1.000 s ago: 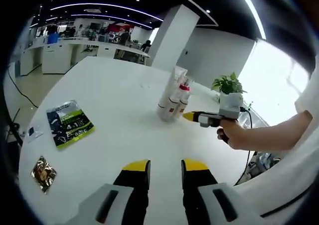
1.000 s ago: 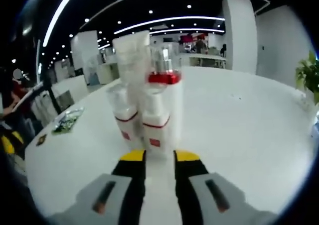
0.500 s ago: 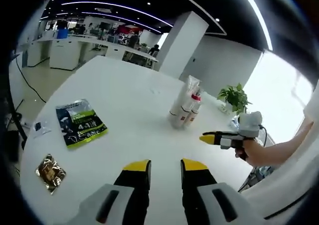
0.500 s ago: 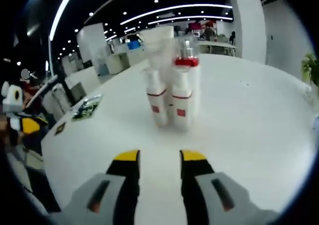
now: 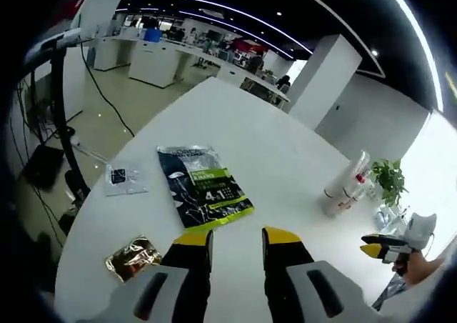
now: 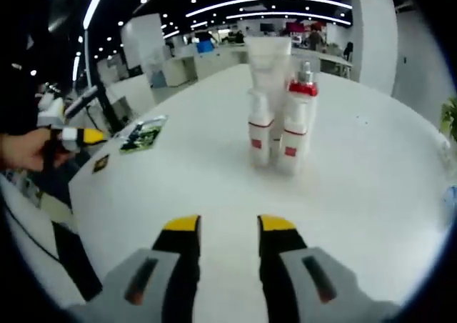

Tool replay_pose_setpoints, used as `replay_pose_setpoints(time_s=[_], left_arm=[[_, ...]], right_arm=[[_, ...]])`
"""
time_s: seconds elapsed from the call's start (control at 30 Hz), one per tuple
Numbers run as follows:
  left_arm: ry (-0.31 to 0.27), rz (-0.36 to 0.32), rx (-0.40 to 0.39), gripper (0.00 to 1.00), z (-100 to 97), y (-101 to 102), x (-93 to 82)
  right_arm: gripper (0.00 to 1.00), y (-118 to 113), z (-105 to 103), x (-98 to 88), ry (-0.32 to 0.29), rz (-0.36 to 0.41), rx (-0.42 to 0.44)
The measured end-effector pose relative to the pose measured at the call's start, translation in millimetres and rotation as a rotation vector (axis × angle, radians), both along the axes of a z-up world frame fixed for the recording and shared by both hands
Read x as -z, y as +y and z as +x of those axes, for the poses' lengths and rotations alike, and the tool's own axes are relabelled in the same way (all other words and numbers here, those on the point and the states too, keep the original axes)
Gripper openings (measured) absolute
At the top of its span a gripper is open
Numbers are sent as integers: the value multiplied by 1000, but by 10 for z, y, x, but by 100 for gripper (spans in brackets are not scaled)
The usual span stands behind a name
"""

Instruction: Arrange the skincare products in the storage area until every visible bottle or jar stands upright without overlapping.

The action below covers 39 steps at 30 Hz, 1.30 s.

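Straight ahead of my right hand-held gripper, jaws spread and empty, the skincare bottles stand upright, clustered on the desk; right hand nearer.

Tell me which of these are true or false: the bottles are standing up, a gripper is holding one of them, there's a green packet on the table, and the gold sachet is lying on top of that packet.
1. The skincare bottles stand upright in a tight cluster. True.
2. The right gripper is holding a bottle. False: its jaws are open with nothing between them, short of the cluster.
3. A dark and green packet lies flat on the white table. True.
4. The gold sachet lies on the packet. False: it lies apart from it, near the table edge, beside the left gripper.
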<state>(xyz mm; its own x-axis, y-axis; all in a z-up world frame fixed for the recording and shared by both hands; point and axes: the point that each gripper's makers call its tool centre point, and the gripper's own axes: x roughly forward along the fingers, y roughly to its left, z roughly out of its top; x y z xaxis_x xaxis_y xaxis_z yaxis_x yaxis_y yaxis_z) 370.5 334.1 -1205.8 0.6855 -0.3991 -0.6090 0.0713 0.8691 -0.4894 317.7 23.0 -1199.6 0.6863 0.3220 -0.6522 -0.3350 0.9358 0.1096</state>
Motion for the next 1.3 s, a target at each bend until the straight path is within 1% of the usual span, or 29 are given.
replay_pose_setpoints(time_s=[0.13, 0.17, 0.2, 0.23, 0.27, 0.33, 0.37, 0.4, 0.43, 0.5, 0.53, 0.57, 0.6, 0.63, 0.7, 0.73, 0.8, 0.83, 0.9, 1.0, 1.1, 1.13, 1.17, 1.27, 1.3], left_arm=[[14, 5, -24, 29, 105, 82, 101], [21, 11, -30, 30, 135, 109, 139], [22, 12, -34, 30, 138, 108, 135], [24, 12, -40, 30, 153, 115, 144], [22, 17, -51, 30, 179, 145, 155], [24, 10, -63, 31, 217, 161, 171], [25, 7, -68, 31, 238, 160, 185], [30, 9, -71, 31, 256, 165, 205], [32, 9, -76, 31, 267, 170, 214], [28, 0, -92, 31, 305, 177, 210], [28, 0, -94, 31, 319, 178, 210], [27, 2, -93, 31, 330, 173, 215], [29, 5, -89, 31, 346, 172, 231], [28, 5, -89, 31, 352, 176, 234], [26, 8, -91, 31, 366, 187, 242], [27, 10, -92, 31, 375, 196, 258], [31, 8, -94, 31, 385, 212, 288], [32, 6, -98, 31, 386, 218, 297], [37, 0, -107, 31, 386, 240, 324], [42, -13, -117, 31, 397, 259, 359], [50, -20, -120, 31, 409, 277, 398], [51, -22, -121, 31, 416, 284, 407], [54, -25, -121, 31, 423, 292, 419], [56, -27, -117, 31, 438, 313, 443], [62, -37, -116, 31, 449, 316, 454]], right_arm=[[29, 137, -35, -13, 16, -4, -47], [29, 221, -43, -15, 24, 1, -75], [29, 307, -46, -13, 29, 0, -111], [29, 347, -47, -11, 34, -1, -126], [30, 436, -30, -17, 33, -1, -151], [30, 598, -14, -25, 48, 24, -194], [30, 695, 29, -44, 43, 29, -216], [30, 850, 53, -62, 56, 62, -255], [31, 947, 69, -76, 67, 84, -275], [32, 1161, 156, -110, 59, 85, -335], [32, 1274, 171, -105, 84, 101, -362], [33, 1363, 206, -109, 97, 118, -371], [34, 1510, 277, -121, 94, 133, -402], [34, 1641, 342, -108, 106, 130, -435], [35, 1798, 461, -92, 111, 128, -450], [36, 1936, 536, -88, 120, 141, -469], [37, 2130, 668, -66, 125, 139, -498], [37, 2165, 693, -61, 126, 139, -502], [37, 2343, 836, -22, 130, 132, -523], [37, 2437, 1007, 87, 155, 117, -519], [37, 2467, 1177, 184, 184, 108, -492], [37, 2479, 1243, 215, 197, 115, -476], [37, 2485, 1281, 222, 199, 112, -471], [37, 2499, 1380, 336, 244, 110, -447], [37, 2501, 1407, 354, 249, 106, -442]])
